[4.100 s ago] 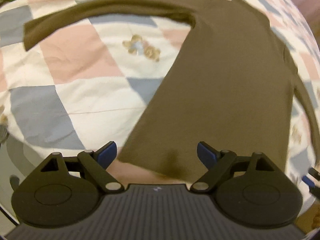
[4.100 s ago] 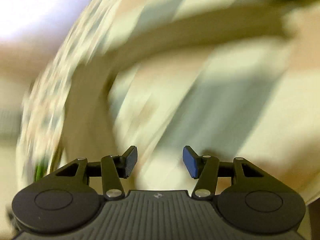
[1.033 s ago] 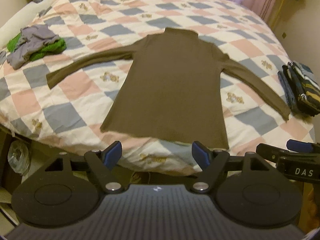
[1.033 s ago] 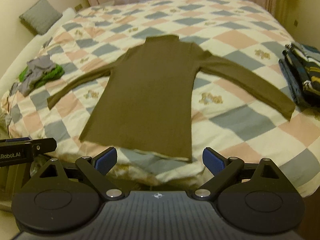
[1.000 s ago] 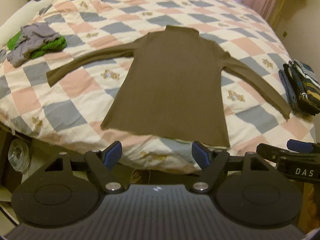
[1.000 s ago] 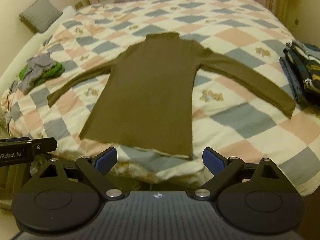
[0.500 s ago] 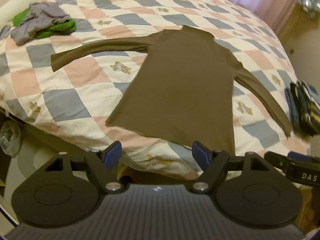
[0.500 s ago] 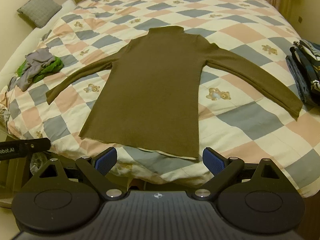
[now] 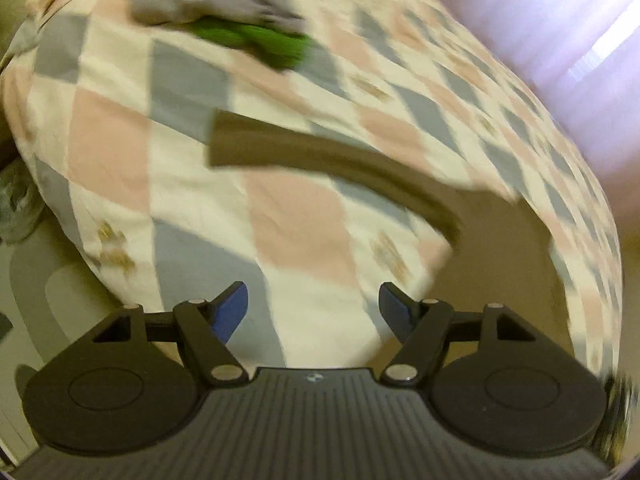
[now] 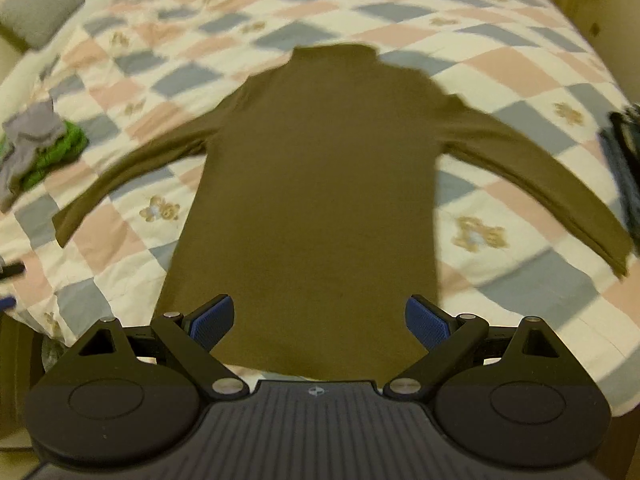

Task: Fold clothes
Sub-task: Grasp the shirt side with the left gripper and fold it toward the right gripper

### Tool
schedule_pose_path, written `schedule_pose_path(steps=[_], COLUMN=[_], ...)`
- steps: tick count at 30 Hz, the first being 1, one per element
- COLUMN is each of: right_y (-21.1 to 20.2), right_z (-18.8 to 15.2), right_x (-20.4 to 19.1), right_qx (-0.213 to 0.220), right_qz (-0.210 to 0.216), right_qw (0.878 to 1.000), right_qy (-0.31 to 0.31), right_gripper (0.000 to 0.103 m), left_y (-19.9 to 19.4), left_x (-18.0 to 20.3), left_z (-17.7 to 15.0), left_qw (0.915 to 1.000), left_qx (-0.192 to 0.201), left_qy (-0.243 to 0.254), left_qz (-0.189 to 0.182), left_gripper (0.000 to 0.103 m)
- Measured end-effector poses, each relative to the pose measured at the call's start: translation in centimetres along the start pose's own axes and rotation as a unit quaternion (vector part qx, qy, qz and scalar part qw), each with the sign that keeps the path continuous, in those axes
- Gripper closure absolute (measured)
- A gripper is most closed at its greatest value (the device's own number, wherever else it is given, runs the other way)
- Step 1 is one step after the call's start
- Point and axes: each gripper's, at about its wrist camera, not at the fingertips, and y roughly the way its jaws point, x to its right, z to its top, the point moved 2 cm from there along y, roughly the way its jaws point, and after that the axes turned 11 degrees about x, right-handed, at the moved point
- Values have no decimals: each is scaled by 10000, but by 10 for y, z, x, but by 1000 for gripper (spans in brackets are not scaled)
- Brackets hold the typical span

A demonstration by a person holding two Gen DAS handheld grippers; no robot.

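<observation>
Sweater (image 10: 316,208) lies flat on the quilt (image 10: 520,80) ahead of your right gripper (image 10: 318,322), hem nearest, collar farthest — long axis straight away from you. Your left gripper (image 9: 313,312), empty with jaws closing, sits short of the left sleeve (image 9: 320,156); pinch its cuff, not quilt — the right stays wide open, holding nothing.

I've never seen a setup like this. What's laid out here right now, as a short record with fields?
surface: bed with a checked quilt
garment: olive-brown long-sleeved top, flat, both sleeves spread out
garment collar: at the far end
other clothes: grey and green heap at the left; dark folded pile at the right edge
left gripper: jaws closing, nothing between them, above the quilt near the top's sleeve
right gripper: open, empty, above the top's hem
folding: not yet begun
</observation>
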Motion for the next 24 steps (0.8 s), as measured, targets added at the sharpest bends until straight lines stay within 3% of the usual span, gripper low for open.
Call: schedule_pose_path(steps=[4,8,13,15,17,18,19,21,24], right_y=[58,109,161,177,190,194,197,202,205], right_z=[7,3,3,5,8,9,10,11,15], right_x=[-45,-86,-100,-97,-91,-87,-82,-73,-53], right_qx=[-705,-1176,-1307,-1307,-1313,-1312,-1310,-1308,-1302], right_qz=[-132,-117,-266,-301,-362,-372,-381,-389,-401], right_qw=[9974,9928,9911,9909,9905,9904,9904,9902,9896], right_qy=[-71,-217,-16,94,171,206,240,305,450], right_gripper=[8,8,8,8,8,8,8,8,8], left_y=[70,138,204,217,224,224,224,216,180], left_x=[-51,-83,-97,-97,-93,-90,-88,-76,-26], left_z=[53,92,99,97,94,94,93,94,98], left_qw=[9971,9948,9944,9947,9956,9958,9959,9958,9966], left_qx=[33,120,-11,-21,21,54,86,212,506], left_qy=[-715,-828,-682,-728,-608,-617,-626,-706,-653], left_qz=[262,576,813,721,709,675,641,549,-53], left_gripper=[35,35,36,38,60,84,101,102,102])
